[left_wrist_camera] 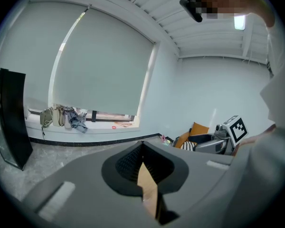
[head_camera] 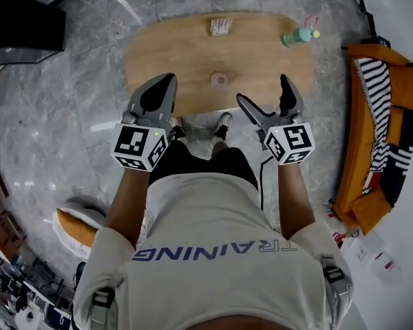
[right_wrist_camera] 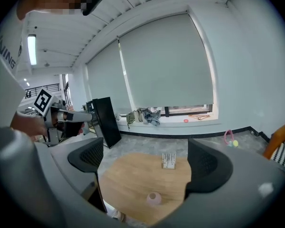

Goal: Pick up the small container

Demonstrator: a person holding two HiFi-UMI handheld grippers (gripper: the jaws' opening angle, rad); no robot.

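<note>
The small container (head_camera: pixel 219 79) is a pale pink cup standing on the oval wooden table (head_camera: pixel 172 47), near its front edge and about midway along it. In the right gripper view the container (right_wrist_camera: pixel 154 198) sits low in the middle of the table (right_wrist_camera: pixel 128 179). My right gripper (head_camera: pixel 261 89) hovers just in front of the table edge, right of the container, open with nothing between its jaws (right_wrist_camera: pixel 145 156). My left gripper (head_camera: pixel 166 82) hangs at the table's front edge, left of the container, shut and empty (left_wrist_camera: pixel 142 146).
A small white striped box (head_camera: pixel 221 26) stands at the table's far edge, and a green bottle (head_camera: pixel 299 36) lies at its right end. An orange sofa with a striped cloth (head_camera: pixel 378 115) runs along the right. A black panel (head_camera: pixel 20 26) stands far left. My feet (head_camera: pixel 224 124) are under the table edge.
</note>
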